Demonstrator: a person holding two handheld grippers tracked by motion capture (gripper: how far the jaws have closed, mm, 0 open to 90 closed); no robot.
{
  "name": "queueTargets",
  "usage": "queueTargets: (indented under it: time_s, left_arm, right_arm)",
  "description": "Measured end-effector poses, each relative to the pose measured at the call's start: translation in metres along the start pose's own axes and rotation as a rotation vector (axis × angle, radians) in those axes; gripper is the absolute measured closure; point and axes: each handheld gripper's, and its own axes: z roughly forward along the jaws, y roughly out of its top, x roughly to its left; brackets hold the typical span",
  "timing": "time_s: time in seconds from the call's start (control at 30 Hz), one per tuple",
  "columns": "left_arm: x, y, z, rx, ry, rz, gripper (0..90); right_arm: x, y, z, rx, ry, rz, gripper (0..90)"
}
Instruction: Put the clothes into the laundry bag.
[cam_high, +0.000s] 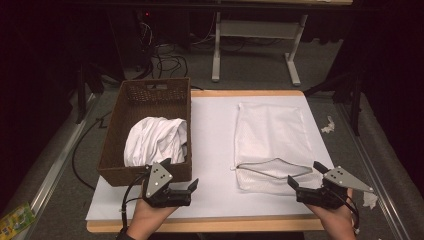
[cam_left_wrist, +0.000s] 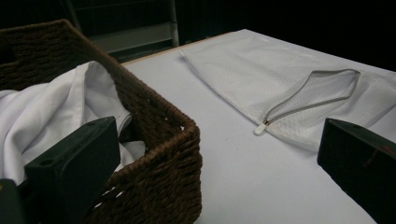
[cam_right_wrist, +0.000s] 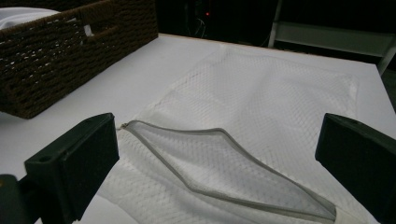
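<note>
white mesh laundry bag (cam_high: 270, 142) flat on white-topped table (cam_high: 212, 130), grey zipper mouth (cam_right_wrist: 224, 165) gaping at near end. dark brown woven basket (cam_high: 150, 100) well apart to its left, crumpled white cloth (cam_high: 156, 140) inside. left gripper (cam_high: 181, 181) just off basket's near corner, jaws spread wide, nothing between. right gripper (cam_high: 306, 176) at bag's near edge, jaws likewise wide apart, straddling zipper opening in right gripper view, gripping nothing.

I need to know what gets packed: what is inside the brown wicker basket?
The basket holds crumpled white cloth. Anything beneath the cloth is covered.
</note>
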Motion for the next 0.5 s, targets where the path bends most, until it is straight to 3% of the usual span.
queueTargets:
  time_s: [0.1, 0.5]
  left_arm:
    - [0.0018, -0.0014, 0.0008, 0.008, 0.006, -0.015, 0.2]
    - [-0.0014, -0.0031, 0.0047, 0.035, -0.007, -0.007, 0.7]
  right_arm:
    - [-0.0023, 0.0004, -0.0006, -0.004, 0.001, 0.005, 0.1]
    - [-0.0078, 0.001, -0.0026, -0.003, -0.007, 0.006, 0.4]
